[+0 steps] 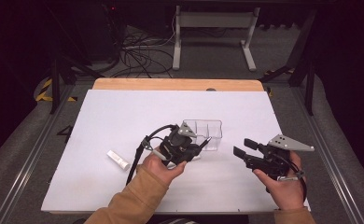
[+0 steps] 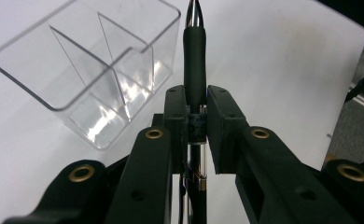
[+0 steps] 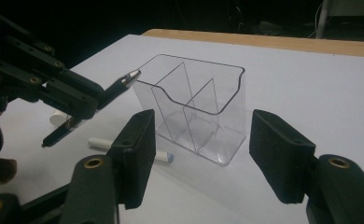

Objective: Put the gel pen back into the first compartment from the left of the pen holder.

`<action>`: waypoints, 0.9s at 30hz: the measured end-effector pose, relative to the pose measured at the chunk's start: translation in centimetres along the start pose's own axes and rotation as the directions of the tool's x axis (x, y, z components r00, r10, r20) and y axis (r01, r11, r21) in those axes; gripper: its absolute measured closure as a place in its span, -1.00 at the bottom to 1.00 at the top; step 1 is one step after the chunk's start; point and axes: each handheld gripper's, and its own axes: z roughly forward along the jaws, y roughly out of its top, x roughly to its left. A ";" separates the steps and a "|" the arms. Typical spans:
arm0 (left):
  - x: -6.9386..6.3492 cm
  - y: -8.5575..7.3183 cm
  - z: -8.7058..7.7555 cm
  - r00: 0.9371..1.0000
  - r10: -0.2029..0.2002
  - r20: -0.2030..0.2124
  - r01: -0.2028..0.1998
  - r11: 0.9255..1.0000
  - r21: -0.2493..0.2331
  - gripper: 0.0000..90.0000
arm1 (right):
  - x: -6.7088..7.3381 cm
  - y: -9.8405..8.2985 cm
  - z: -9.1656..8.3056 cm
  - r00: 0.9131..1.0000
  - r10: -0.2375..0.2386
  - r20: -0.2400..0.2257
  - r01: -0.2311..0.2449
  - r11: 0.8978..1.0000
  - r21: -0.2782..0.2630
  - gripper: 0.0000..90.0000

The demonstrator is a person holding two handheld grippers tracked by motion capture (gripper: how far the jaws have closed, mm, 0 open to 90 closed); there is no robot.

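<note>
My left gripper (image 1: 198, 148) is shut on a black pen (image 2: 195, 56) with a silver tip, gripped around its middle. The pen's tip points toward the clear divided plastic holder (image 1: 203, 133), hanging just off its near left corner and above the table. In the right gripper view the pen (image 3: 119, 86) slants up to the holder's rim (image 3: 189, 100). My right gripper (image 1: 241, 146) rests open to the right of the holder with nothing between its pads (image 3: 273, 154).
A white tube (image 1: 118, 159) lies on the white table cover (image 1: 124, 112) at the left. A white pen with a bluish end (image 3: 124, 148) lies beside the holder's base. A wooden table edge (image 1: 175, 84) runs along the back, with cables and a stand beyond it.
</note>
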 end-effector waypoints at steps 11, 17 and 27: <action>1.5 0.7 -1.1 0.998 -0.031 0.048 0.037 0.990 -0.136 0.77 | 0.1 -0.1 0.1 1.000 0.000 -0.005 0.000 1.000 0.004 -0.06; 2.3 0.9 -1.5 0.996 -0.045 0.079 0.061 0.977 -0.206 0.76 | 0.1 -0.1 0.2 1.000 -0.003 -0.004 0.003 1.000 0.002 -0.06; 3.3 1.1 -2.0 0.994 -0.055 0.095 0.082 0.948 -0.309 0.76 | 0.1 -0.1 0.3 1.000 -0.007 -0.006 0.007 1.000 0.005 -0.06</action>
